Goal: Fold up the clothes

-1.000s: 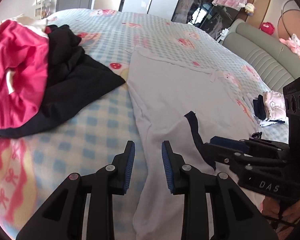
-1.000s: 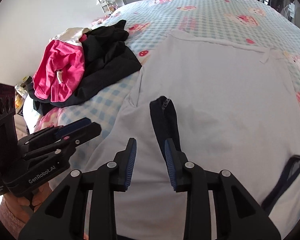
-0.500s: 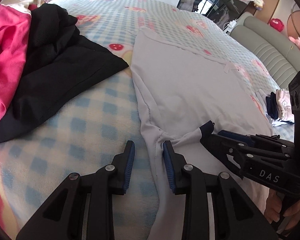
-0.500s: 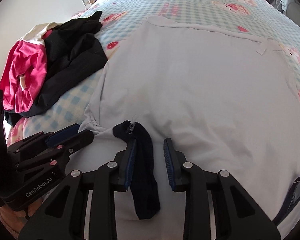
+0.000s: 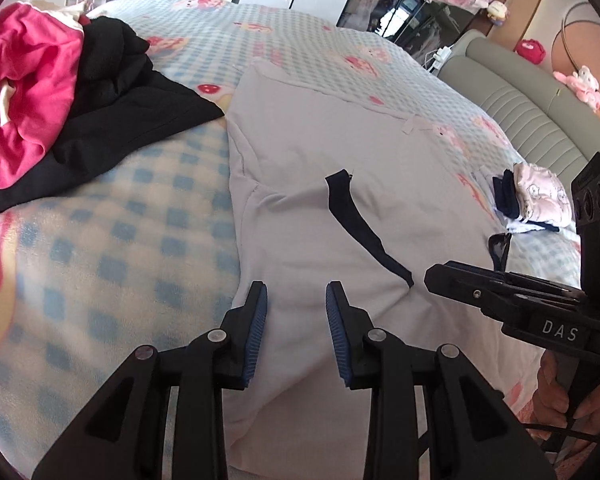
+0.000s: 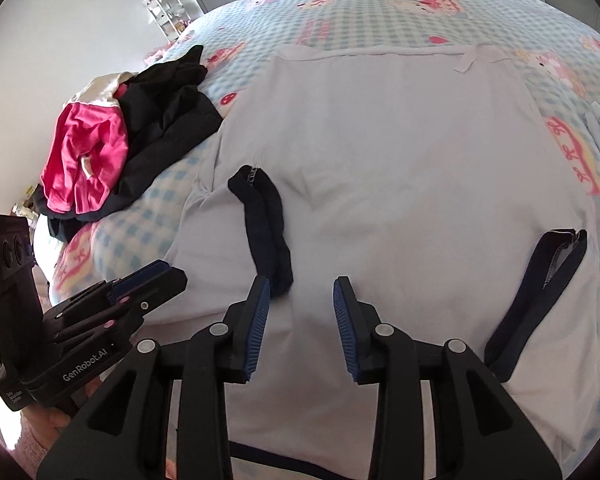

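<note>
I find the pale shirt (image 6: 400, 168) spread flat on the bed (image 6: 380, 4), its near end toward me and its left dark-trimmed sleeve (image 6: 266, 232) folded onto the body. My left claw (image 5: 296, 304) stands released and empty over the shirt's left side. My right claw (image 6: 301, 300) has just been opening, nothing between its pads, the sleeve trim beside its left finger; a pink and black pile (image 6: 124, 148) lies at the bed's left edge.
</note>
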Demonstrator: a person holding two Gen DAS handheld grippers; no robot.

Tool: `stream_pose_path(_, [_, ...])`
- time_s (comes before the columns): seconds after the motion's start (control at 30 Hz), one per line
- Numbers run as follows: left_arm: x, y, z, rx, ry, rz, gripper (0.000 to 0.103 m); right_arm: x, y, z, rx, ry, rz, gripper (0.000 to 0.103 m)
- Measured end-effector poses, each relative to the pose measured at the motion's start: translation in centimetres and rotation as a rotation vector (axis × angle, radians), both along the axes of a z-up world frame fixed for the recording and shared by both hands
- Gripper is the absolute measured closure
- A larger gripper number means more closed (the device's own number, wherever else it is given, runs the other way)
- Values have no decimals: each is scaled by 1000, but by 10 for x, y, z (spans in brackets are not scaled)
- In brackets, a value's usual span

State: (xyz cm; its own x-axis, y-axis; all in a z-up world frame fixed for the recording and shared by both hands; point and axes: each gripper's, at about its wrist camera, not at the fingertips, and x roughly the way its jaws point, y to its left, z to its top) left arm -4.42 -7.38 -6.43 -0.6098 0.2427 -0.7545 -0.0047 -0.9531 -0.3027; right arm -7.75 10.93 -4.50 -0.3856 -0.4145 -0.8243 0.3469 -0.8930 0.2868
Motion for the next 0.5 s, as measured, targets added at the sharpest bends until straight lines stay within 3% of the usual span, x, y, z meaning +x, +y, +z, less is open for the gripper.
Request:
stream_pose_path(0.2, [21,-19,6,104,16,52,70,-5,-19,-10,-29,-7,11,69])
stream_pose_path(0.3, [22,-24,-11,48,-56,86,70,-5,-24,-13,62,-3,2,72])
stream_pose_path(0.33, [23,-27,-11,62,-54,94,70,-4,-23,-14,91,-2,-6,73])
stream_pose_path(0.4, [26,-31,-9,97,-46,108,70,1,-9,-6,71,8,-46,73])
stream_pose_path(0.5, [20,-22,10,99,37,60,70,6,13,8,60,44,-87,71])
